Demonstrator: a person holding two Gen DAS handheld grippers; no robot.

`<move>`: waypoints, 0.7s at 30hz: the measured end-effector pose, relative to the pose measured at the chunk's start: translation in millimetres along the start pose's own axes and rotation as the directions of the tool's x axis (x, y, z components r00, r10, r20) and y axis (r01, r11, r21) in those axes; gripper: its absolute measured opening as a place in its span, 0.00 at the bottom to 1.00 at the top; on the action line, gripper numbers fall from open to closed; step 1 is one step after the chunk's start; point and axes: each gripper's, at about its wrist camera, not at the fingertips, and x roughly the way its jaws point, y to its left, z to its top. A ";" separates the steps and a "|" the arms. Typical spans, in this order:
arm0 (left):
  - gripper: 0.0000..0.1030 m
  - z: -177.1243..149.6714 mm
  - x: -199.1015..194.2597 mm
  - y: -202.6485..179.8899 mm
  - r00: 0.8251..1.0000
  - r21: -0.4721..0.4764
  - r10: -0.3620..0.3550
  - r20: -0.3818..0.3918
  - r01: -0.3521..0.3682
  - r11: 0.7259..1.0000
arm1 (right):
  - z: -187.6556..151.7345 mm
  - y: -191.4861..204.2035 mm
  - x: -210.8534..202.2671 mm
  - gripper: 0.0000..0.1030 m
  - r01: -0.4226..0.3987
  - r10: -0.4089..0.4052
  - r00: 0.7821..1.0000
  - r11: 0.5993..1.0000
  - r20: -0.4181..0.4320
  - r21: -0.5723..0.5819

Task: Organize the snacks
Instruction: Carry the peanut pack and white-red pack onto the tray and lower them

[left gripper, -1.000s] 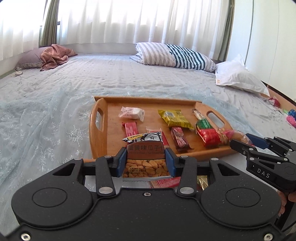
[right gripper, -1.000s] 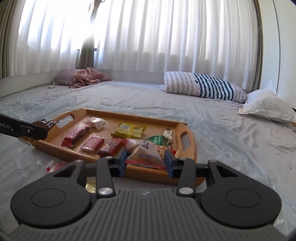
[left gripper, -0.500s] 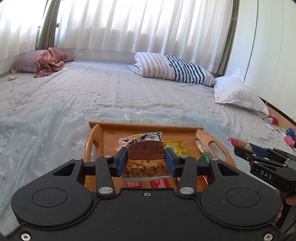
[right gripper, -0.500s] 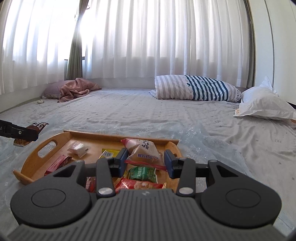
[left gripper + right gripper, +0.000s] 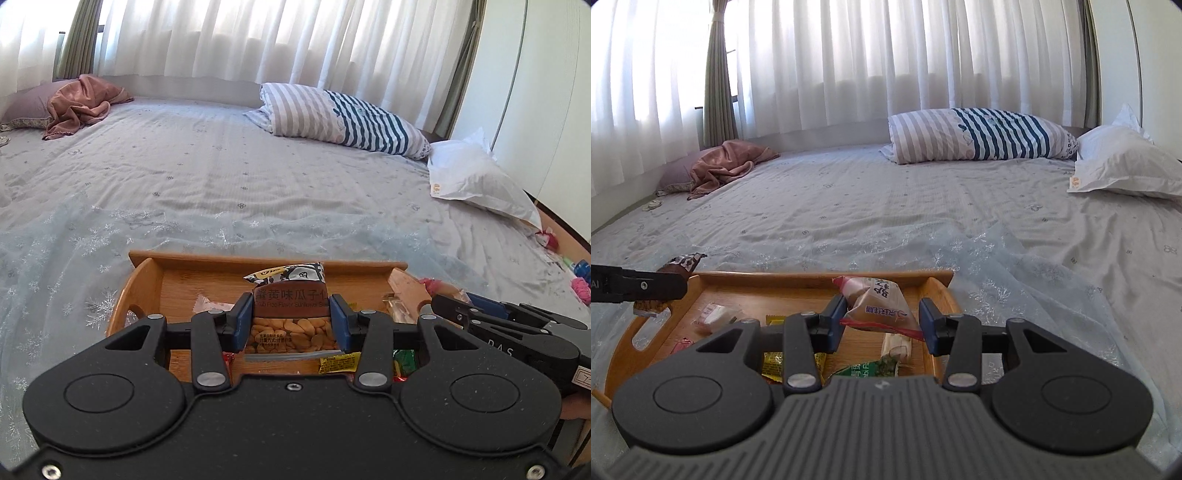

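On the bed (image 5: 258,177), the wooden tray (image 5: 207,280) sits on a pale snowflake-patterned cover. The left tongs (image 5: 290,326) are clamped on a packet of sunflower seeds (image 5: 290,314), held upright above the tray's middle. Loose snacks lie on the tray floor below: a pale wrapped sweet (image 5: 714,314), a yellow packet (image 5: 774,363) and a green packet (image 5: 871,369). The right tongs (image 5: 882,321) hold a beige snack bag (image 5: 879,302) tilted between the blue pads, over the tray's right half. A striped pillow (image 5: 979,134) and a white pillow (image 5: 1126,162) rest further back
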 end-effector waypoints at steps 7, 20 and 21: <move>0.40 -10.4 41.3 -4.2 0.998 -0.003 0.032 -0.056 -0.032 0.999 | -6.4 8.0 30.9 0.46 -0.006 0.006 0.999 1.000 -0.052 -0.008; 0.40 -20.9 67.2 -6.9 0.994 0.017 0.074 -0.087 -0.072 0.997 | -13.8 21.2 55.2 0.47 -0.001 -0.004 0.994 0.999 -0.105 -0.047; 0.40 -21.3 68.0 -7.3 0.993 0.021 0.077 -0.087 -0.075 0.997 | -14.3 21.1 56.0 0.47 0.001 -0.006 0.994 0.999 -0.108 -0.047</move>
